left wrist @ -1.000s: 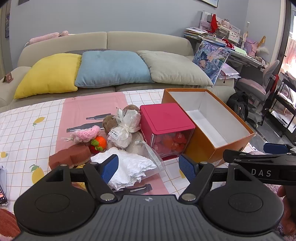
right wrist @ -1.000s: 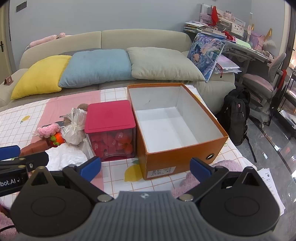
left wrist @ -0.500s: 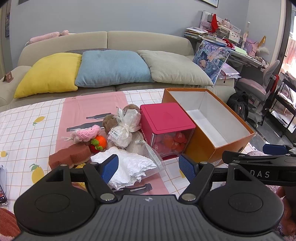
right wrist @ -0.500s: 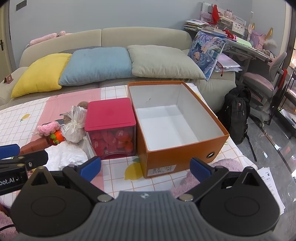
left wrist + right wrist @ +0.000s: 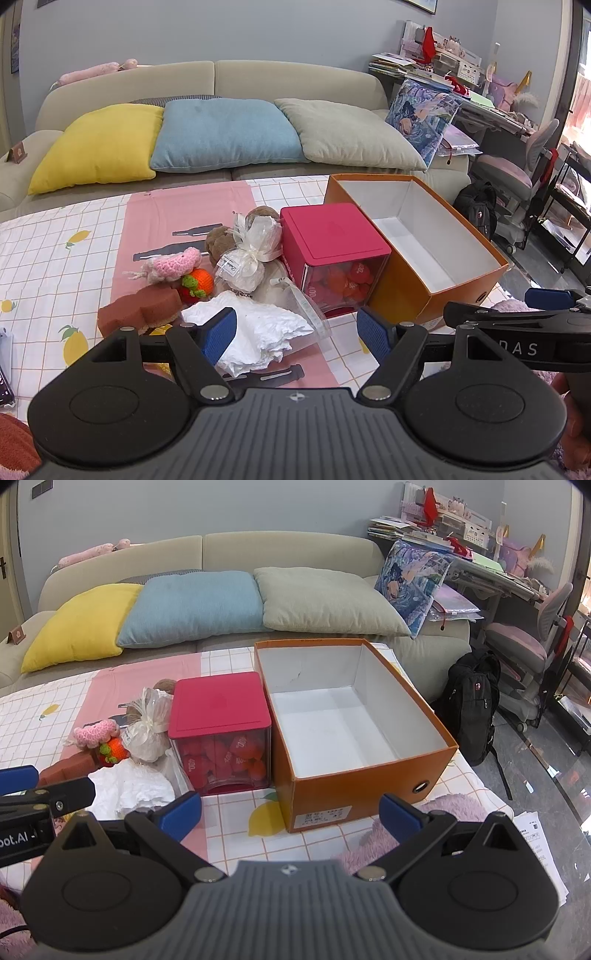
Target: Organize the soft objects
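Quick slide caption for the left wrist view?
Open left gripper faces crumpled white paper, soft toys, a red-lidded container and an empty orange box.

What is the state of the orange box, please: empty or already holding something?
Empty. The orange box has no lid, and its white floor and walls show bare in both views; the soft items lie outside on the table.

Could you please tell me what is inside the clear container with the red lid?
Through the clear wall of the container, red strawberry-shaped pieces show, some with white "400" print. The red lid is on, hiding the view from above, so the count cannot be told.
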`<control>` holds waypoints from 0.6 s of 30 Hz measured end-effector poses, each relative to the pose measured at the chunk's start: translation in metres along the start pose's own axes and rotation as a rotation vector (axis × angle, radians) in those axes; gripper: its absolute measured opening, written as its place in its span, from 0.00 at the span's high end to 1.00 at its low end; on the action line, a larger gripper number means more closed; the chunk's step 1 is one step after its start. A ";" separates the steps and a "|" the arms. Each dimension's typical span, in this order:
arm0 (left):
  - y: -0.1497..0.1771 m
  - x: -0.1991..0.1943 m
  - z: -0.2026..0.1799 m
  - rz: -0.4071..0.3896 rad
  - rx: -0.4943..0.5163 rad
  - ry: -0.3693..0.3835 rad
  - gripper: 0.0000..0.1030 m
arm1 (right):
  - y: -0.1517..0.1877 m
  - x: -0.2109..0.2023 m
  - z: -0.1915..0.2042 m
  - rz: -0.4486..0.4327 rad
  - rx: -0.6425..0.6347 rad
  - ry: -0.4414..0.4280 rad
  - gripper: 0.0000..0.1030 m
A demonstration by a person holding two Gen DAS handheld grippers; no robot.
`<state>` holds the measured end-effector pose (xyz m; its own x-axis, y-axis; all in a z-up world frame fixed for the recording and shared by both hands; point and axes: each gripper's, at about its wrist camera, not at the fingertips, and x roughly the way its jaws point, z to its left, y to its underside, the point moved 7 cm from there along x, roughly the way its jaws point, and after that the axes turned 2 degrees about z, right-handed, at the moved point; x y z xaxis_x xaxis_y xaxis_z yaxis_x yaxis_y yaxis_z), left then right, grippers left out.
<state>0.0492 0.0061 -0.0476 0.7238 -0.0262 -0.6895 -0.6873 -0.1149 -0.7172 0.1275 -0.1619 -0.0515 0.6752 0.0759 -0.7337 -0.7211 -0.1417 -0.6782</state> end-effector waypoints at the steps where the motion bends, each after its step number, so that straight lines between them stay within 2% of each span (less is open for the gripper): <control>1: 0.000 0.000 0.000 0.000 0.000 0.000 0.16 | 0.001 0.000 0.000 0.001 0.000 0.000 0.03; 18: -0.001 0.000 0.000 0.001 -0.002 0.001 0.16 | 0.003 0.001 -0.001 0.003 0.000 0.001 0.03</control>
<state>0.0496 0.0063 -0.0471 0.7235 -0.0269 -0.6898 -0.6876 -0.1169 -0.7166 0.1261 -0.1630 -0.0540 0.6730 0.0748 -0.7358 -0.7232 -0.1418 -0.6759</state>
